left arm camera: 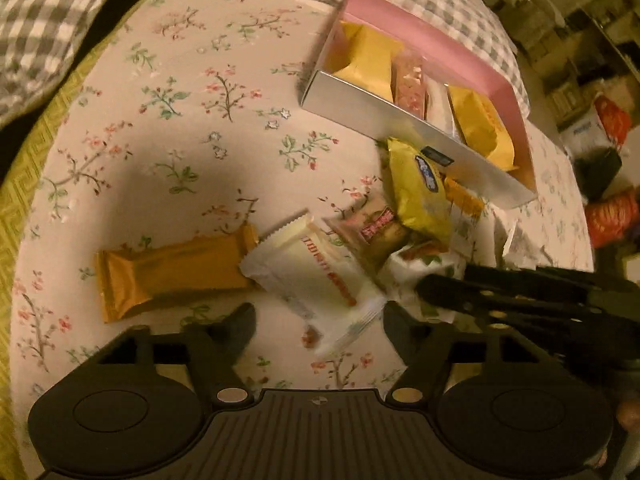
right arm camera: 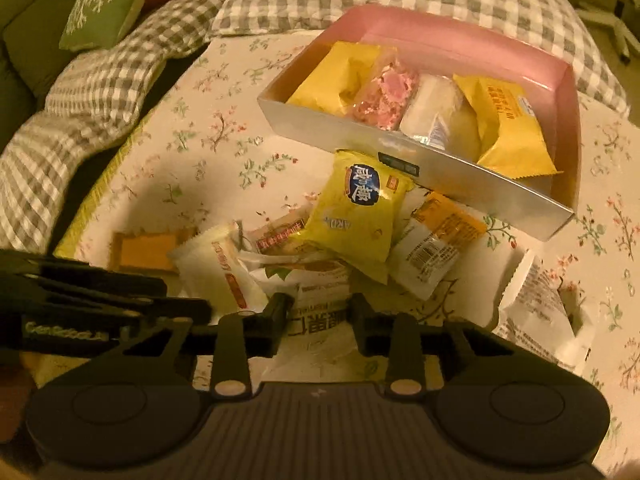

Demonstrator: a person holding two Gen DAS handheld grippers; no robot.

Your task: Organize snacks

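Observation:
A pink-lined silver box [left arm camera: 380, 116] [right arm camera: 440, 176] holds several snack packets. A pile of loose packets lies in front of it: a yellow packet [left arm camera: 420, 188] [right arm camera: 360, 216], a white packet with red print [left arm camera: 316, 272] [right arm camera: 224, 268], a gold bar [left arm camera: 172, 276] [right arm camera: 144, 254]. My left gripper [left arm camera: 320, 324] is open, its fingers either side of the white packet's lower end. My right gripper [right arm camera: 320, 312] is open over a white packet with black print [right arm camera: 316, 320] at the pile's near edge; it shows as a black arm in the left wrist view [left arm camera: 500, 300].
The snacks lie on a floral cloth [left arm camera: 180, 120] [right arm camera: 208, 128]. Grey checked bedding [right arm camera: 100, 92] borders it at the back and left, with a green cushion [right arm camera: 104, 0]. Another white packet [right arm camera: 540, 312] lies at the right. Bags and clutter [left arm camera: 600, 160] stand beyond the right edge.

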